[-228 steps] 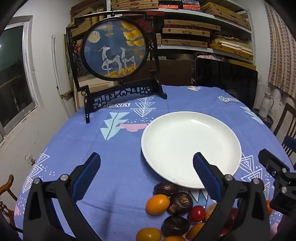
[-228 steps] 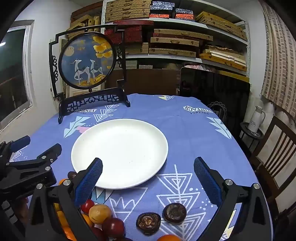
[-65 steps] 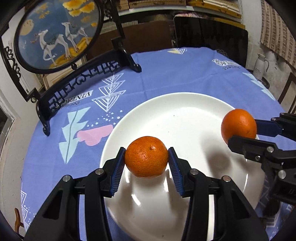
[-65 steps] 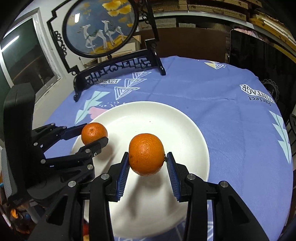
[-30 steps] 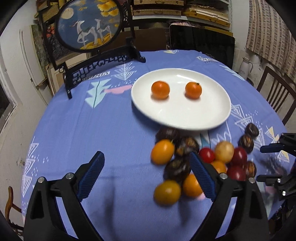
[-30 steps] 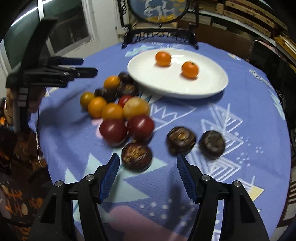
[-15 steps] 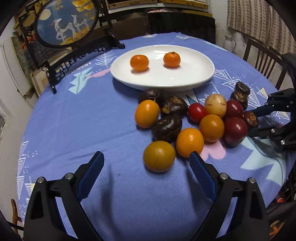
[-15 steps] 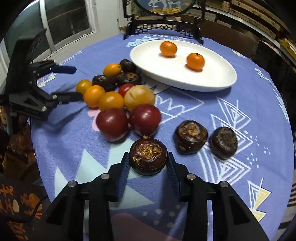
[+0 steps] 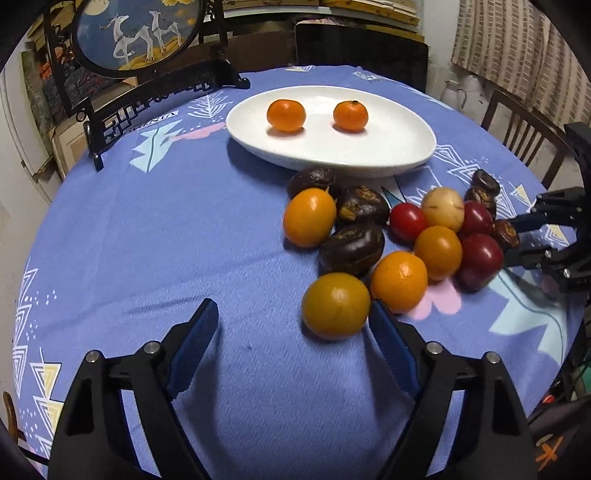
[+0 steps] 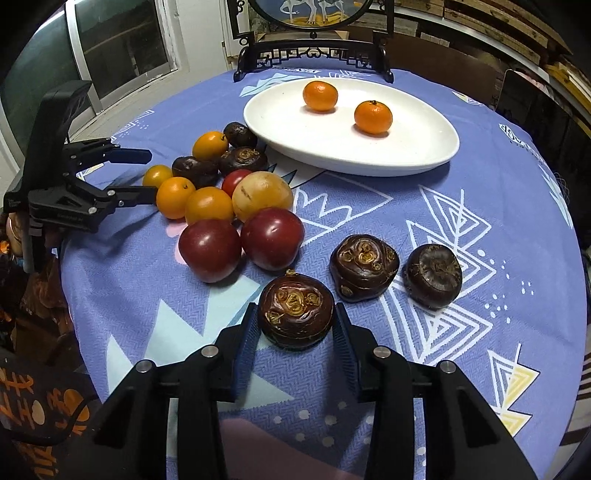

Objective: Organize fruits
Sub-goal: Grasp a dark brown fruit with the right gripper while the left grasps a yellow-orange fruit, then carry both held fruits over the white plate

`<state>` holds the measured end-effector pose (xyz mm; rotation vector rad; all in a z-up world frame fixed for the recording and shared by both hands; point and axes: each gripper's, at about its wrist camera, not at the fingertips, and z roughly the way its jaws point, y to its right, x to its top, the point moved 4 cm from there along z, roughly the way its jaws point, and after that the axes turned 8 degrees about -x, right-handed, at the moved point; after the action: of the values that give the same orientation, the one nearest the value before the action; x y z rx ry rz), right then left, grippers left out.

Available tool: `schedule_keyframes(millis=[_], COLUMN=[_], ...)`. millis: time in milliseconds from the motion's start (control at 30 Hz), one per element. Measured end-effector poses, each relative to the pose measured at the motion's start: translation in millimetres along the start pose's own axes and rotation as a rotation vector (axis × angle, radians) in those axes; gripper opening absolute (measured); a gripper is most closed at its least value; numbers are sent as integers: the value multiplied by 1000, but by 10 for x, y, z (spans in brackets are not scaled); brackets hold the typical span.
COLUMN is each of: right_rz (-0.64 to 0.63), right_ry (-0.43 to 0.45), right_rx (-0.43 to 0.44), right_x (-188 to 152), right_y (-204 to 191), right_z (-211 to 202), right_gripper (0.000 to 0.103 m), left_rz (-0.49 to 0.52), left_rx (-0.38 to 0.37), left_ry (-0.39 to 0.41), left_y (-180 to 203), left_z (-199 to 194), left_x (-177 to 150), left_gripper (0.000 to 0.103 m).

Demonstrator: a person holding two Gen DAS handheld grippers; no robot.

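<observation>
Right gripper (image 10: 295,334) pinches the lower-centre water chestnut (image 10: 295,314) for lifting toward the white plate (image 10: 424,155) (two tangerines aboard); left gripper (image 9: 291,332) gapes, empty, beside a yellow-orange fruit (image 9: 335,305).

We're in a lived-in home room that doubles as storage: a round bench under a blue patterned tablecloth (image 9: 147,236), with wooden dining chairs (image 9: 524,136) pulled up beside it. At the back stands a decorative round deer screen (image 9: 136,33) on a carved black stand. Behind it run shelves of stacked flat boxes (image 10: 495,29), with a window (image 10: 122,44) to one side.
</observation>
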<state>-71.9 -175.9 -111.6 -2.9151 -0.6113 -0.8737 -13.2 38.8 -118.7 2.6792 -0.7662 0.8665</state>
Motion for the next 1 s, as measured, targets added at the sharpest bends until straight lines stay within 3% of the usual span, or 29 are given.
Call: schedule_keyframes(millis=[100,167,200,367,467,767,1000], right_rz=[6,10,11,25,44,43,112], right_ry=[-4,-5,-2,17,38,230,308], right_rx=[-2,-2,-3,2,18,-33,-31], right_x=[0,-7,-10,-21,29,690,1166], right_y=[-2,-6,-3,45,93,307,526], right_z=[18,20,14,-51,-118,-619,-635], right_gripper=[41,41,41,41,41,41,41], left_rz=[33,17,8,14,16,1,-72], left_rx=[22,-37,-51,-50,-61,39,101], left_ry=[-11,-51,-51,-58,-13,199,192], left_y=[94,131,138,213,260,383,328], left_z=[83,171,180,97,-111,-590,-274], left_x=[78,93,96,76,168,1074,1507], left_gripper=[68,44,37,35,35,36,36])
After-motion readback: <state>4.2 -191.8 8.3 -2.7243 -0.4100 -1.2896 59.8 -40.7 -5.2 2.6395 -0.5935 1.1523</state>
